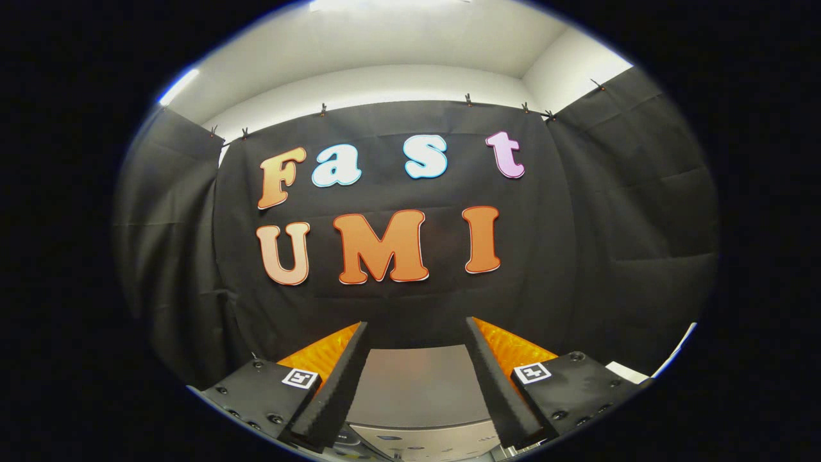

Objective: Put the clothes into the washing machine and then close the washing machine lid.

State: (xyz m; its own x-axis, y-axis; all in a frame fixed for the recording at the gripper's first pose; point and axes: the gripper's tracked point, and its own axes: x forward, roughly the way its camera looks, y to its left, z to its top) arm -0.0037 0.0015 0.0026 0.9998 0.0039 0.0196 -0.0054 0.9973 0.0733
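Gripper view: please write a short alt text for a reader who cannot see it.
The gripper is open and holds nothing, raised above the grey top of a washing machine seen between its fingers. Beyond hangs the booth's black cloth wall, with a white ceiling above.

I see the washing machine (pixel 417 391) low in my gripper view, between the two fingers and just ahead of them. It is a light grey appliance. Its top is a flat, smooth grey panel that lies level and looks closed. Nearer me, a paler front strip carries small dark marks, too blurred for me to make out. The fingers cover both of its sides, so I cannot tell its full width. Its far edge meets the black cloth wall (pixel 397 308).
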